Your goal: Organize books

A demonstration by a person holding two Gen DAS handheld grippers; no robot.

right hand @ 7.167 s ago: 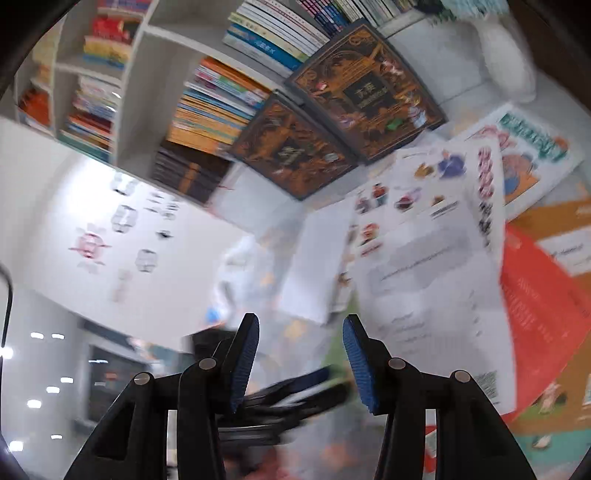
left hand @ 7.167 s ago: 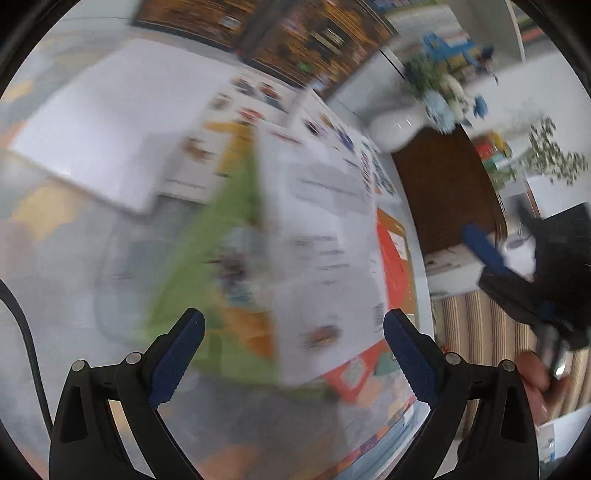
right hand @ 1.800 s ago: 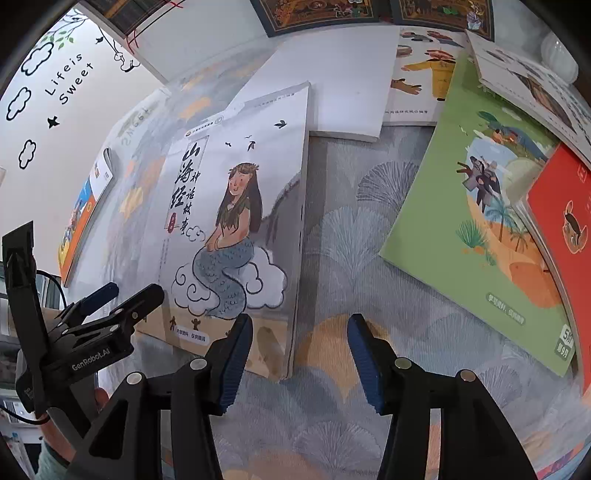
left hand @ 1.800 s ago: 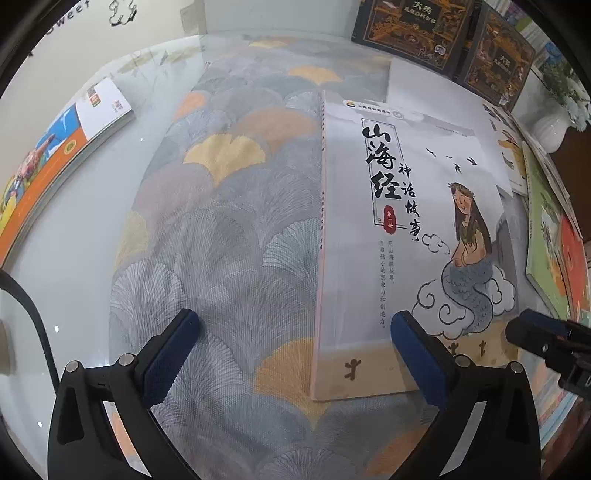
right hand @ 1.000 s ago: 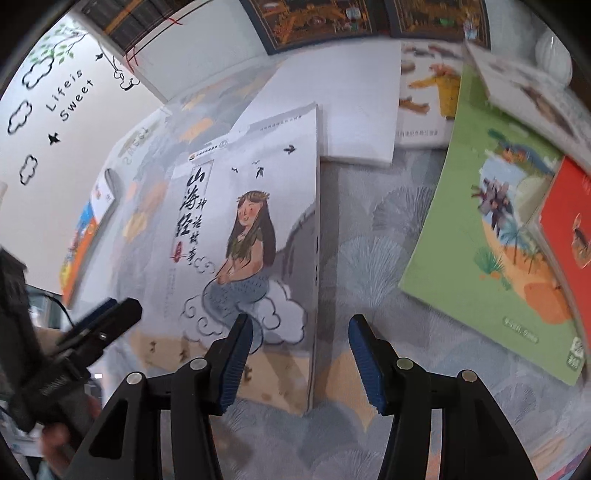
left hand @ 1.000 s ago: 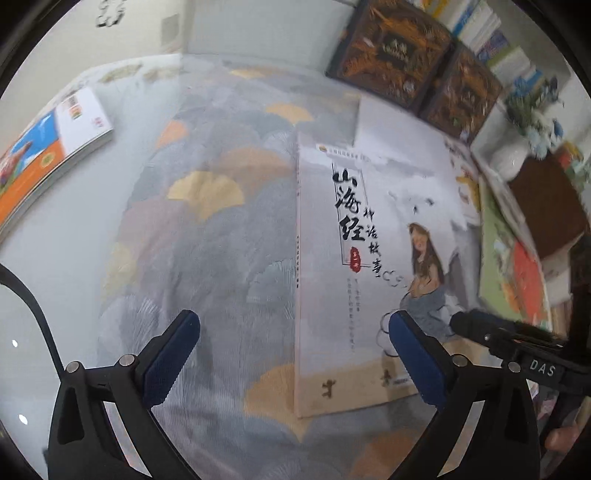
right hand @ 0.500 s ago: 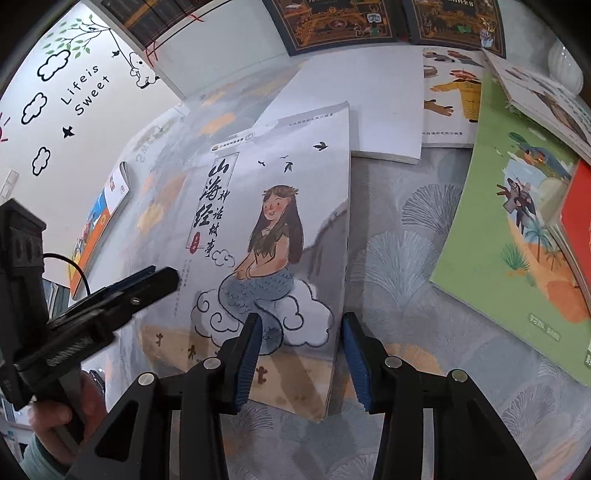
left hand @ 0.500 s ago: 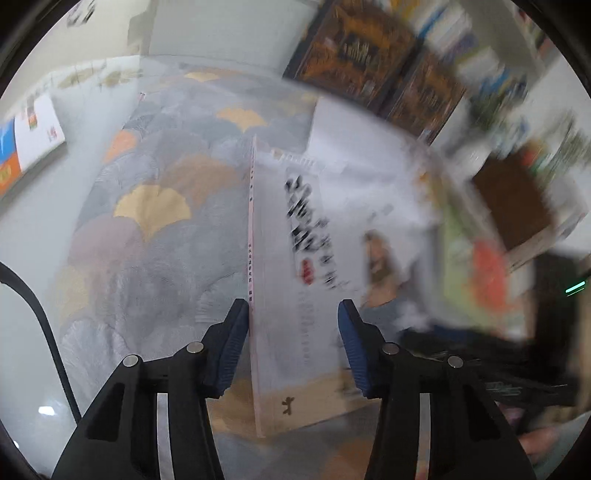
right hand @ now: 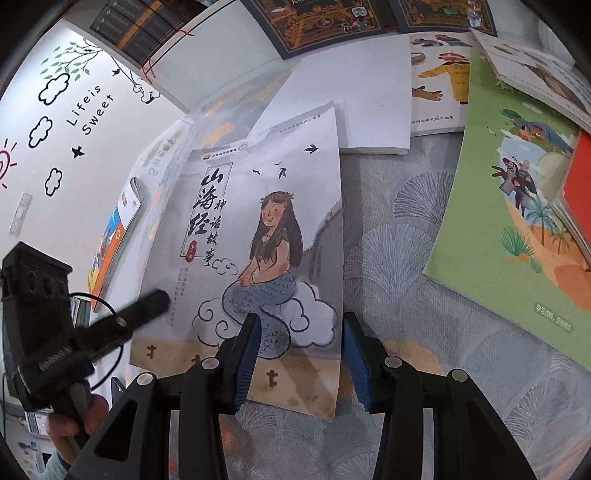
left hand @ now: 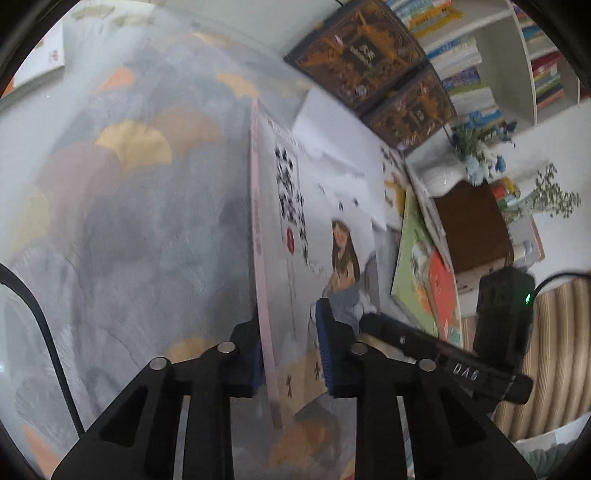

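Two claws at one book: the mermaid picture book lies face up on the fan-patterned cloth, its long axis running straight away from me towards the dark boxed volumes at the far edge, its short bottom edge nearest. My left claw has just been closing on the pink spine side, near the bottom corner; that edge stands between the jaws, one pad against the spine and the other over the cover, but whether both pads bite I cannot tell. My right claw hangs over the opposite bottom corner, jaws apart after narrowing a little, one finger above the cover, the other above bare cloth, the book's open edge between them and nothing gripped. The spine is the left claw's side, the page edge the right's, so each hand has its own long side within reach, and I judge the lift will turn on raising both together along that axis. The green book lies well to the right and the white one just beyond the top edge, both flat on the cloth.
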